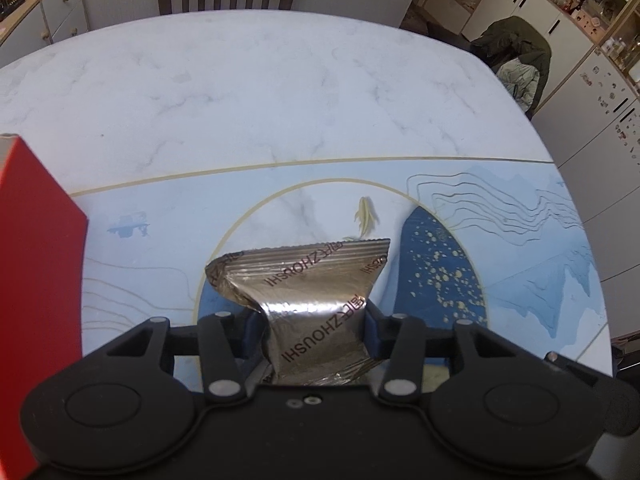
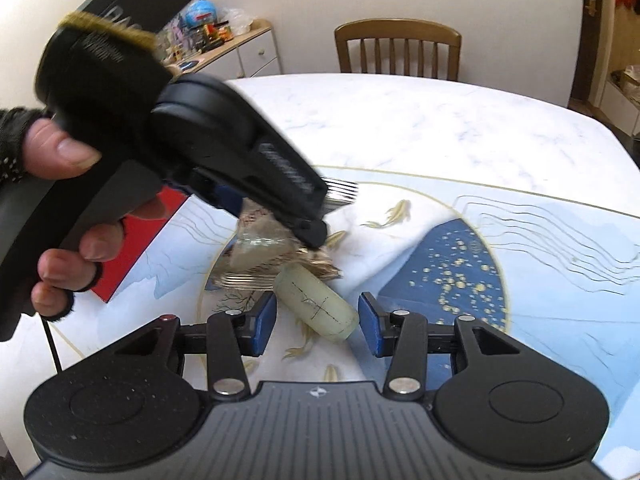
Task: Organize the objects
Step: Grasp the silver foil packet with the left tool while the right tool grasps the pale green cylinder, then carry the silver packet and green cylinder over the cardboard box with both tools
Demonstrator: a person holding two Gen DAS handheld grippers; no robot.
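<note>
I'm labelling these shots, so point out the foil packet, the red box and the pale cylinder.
foil packet [image 1: 316, 280], left wrist view, crinkled middle.
red box [image 1: 36, 264], left wrist view, red side face.
pale cylinder [image 2: 316, 304], right wrist view, its curved side.

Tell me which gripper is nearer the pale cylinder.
Right. The right gripper has the pale cylinder between its open pads, apparently untouched. The left gripper, up and to the left, is shut on the foil packet.

Two grippers meeting over a foil packet on the counter

The right gripper [image 2: 317, 326] is hanging with its jaws apart around a pale cylinder [image 2: 316, 307], pads not touching it, while a gloved hand [image 2: 60, 200] is holding the left gripper [image 2: 296, 220], pinching the foil packet [image 2: 264, 248] above the counter [image 2: 400, 128]; a red box [image 2: 136, 248] is lying beside.
</note>
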